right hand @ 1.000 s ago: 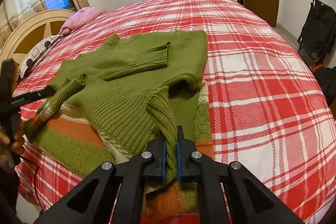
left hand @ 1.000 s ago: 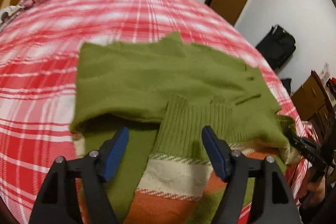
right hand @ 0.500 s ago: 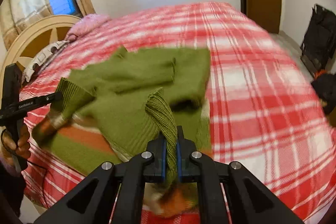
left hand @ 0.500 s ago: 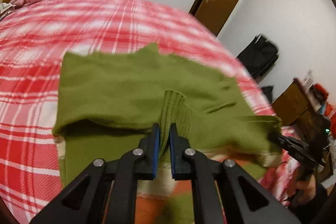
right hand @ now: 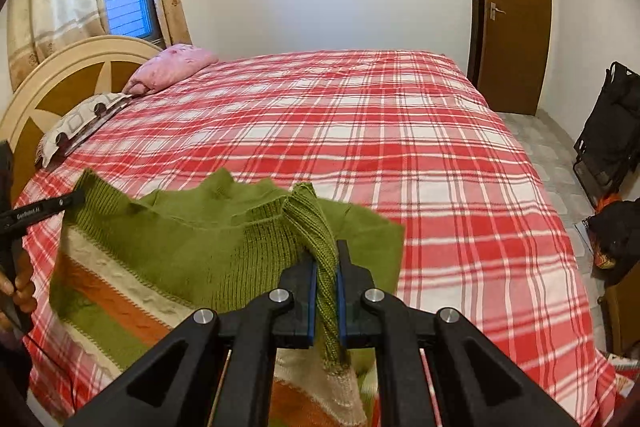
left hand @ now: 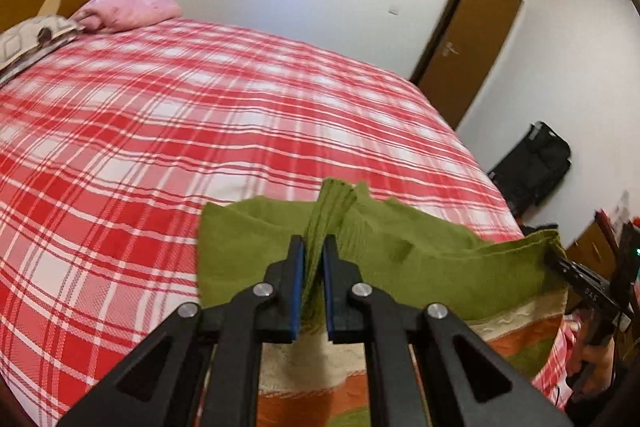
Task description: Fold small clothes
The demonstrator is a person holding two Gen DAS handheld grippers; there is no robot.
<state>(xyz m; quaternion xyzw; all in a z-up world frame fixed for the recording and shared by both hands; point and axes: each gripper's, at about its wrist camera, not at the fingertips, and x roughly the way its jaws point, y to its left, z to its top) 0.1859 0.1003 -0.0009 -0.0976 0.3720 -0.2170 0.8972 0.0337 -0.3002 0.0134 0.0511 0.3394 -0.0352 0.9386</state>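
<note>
Mid-fold: sweater gripped at two points, lower portion raised off the bed.

The left gripper (left hand: 313,259) has its fingers (left hand: 297,283) closed tight on a ribbed green fold of the sweater (left hand: 420,263); the right gripper (right hand: 326,267) is likewise clamped on a bunched ribbed edge. Between the two grips the green knit hangs raised, its cream and orange striped band (right hand: 120,291) draped toward the near edge of the bed (right hand: 400,131). Judged state: the sweater appears partly folded, with the held portion not yet laid down. Remaining: lay the held portion flat, release both grips, then complete any further fold and flattening.
</note>
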